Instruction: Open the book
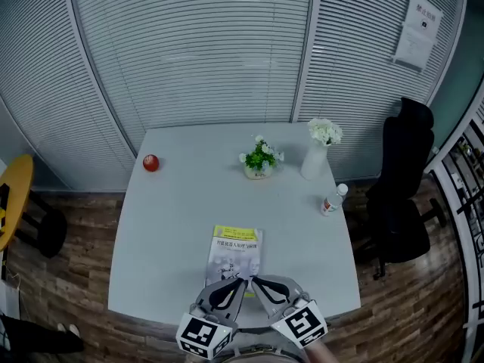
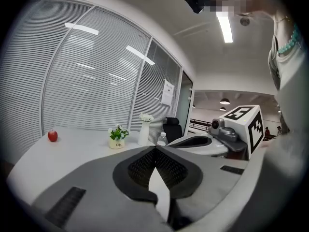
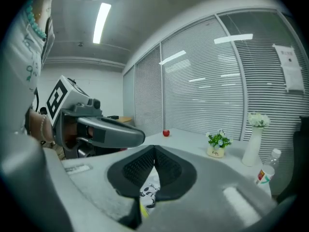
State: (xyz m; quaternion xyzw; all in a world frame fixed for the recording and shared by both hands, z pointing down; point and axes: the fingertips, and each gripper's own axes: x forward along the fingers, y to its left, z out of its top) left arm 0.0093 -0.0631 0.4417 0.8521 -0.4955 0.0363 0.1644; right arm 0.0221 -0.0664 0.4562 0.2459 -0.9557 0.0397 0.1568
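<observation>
A closed book [image 1: 235, 254] with a yellow band along its top lies flat near the front edge of the white table [image 1: 189, 218]. My left gripper [image 1: 240, 282] and right gripper [image 1: 255, 280] hover side by side over the book's near edge, tips almost touching each other. Both are shut with nothing between the jaws. In the right gripper view a strip of the book's cover [image 3: 149, 195] shows below the right gripper [image 3: 154, 150], and the left gripper [image 3: 108, 130] sits alongside. The left gripper view shows the left gripper [image 2: 155, 150] over bare table, the right gripper [image 2: 200, 141] next to it.
A red apple [image 1: 151, 162] rests at the table's far left. A small potted plant [image 1: 260, 159], a white vase of flowers [image 1: 317, 157] and a small bottle [image 1: 333, 200] stand at the back right. A black office chair [image 1: 404, 180] is beside the table's right side.
</observation>
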